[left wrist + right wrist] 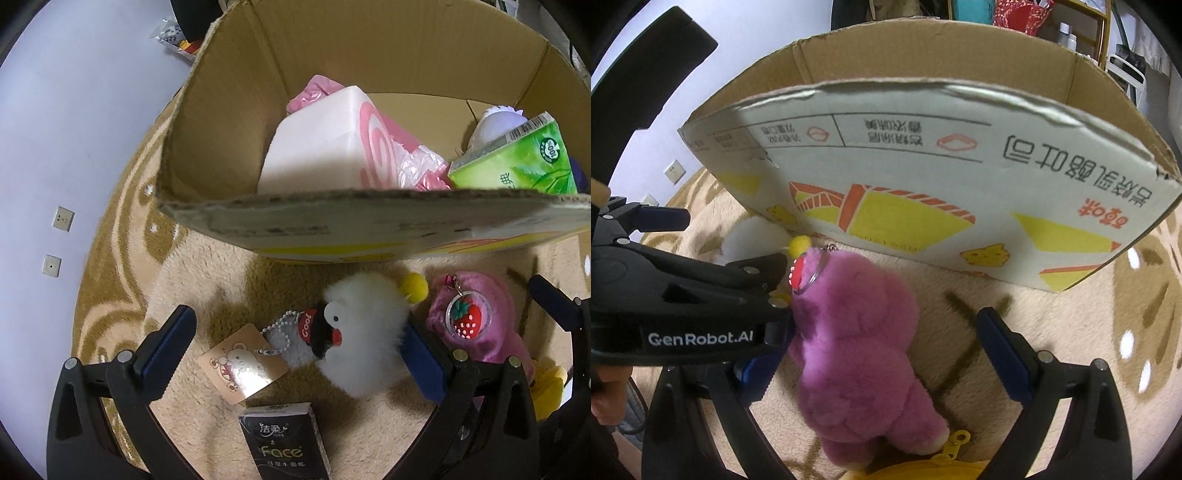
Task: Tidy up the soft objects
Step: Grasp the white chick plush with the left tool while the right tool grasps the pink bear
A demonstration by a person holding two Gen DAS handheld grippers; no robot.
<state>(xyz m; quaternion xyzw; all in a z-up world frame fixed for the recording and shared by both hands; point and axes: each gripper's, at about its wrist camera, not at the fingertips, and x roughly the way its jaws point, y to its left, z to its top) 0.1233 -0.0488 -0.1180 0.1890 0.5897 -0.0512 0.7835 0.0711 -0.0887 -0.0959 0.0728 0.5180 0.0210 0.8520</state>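
Left gripper (pixel 295 350) spread wide over the beige rug (pixel 207 273), jaws well apart, nothing clamped. White fluffy toy (pixel 365 325) between the blue pads, its right side touching the right pad (pixel 421 354); left pad (pixel 166 343) well apart from it. Cardboard tag (pixel 242 363) on a bead chain at the toy's 9 o'clock. Black tissue pack (pixel 286 443) flat on the rug at 6 o'clock. Small yellow pompom (pixel 415 286) at the toy's 1 o'clock.

Cardboard box (pixel 229 122) at 12 o'clock, open, holding a white-and-pink pack (pixel 321 144), a green tissue pack (pixel 517 162) and a pale plush (pixel 495 123) at the back right.

Right gripper (pixel 875 350) likewise wide open, holding nothing. Purple plush bear (pixel 860 350) lying on the rug between its pads, near the left pad; contact with that pad unclear, hidden behind the other tool. Right pad (pixel 1004 354) apart from the bear. Strawberry keyring (pixel 467 319) on the bear's head, toward 12 o'clock. Yellow item (pixel 953 446) at the bear's 5 o'clock. Printed box wall just beyond the bear's head.
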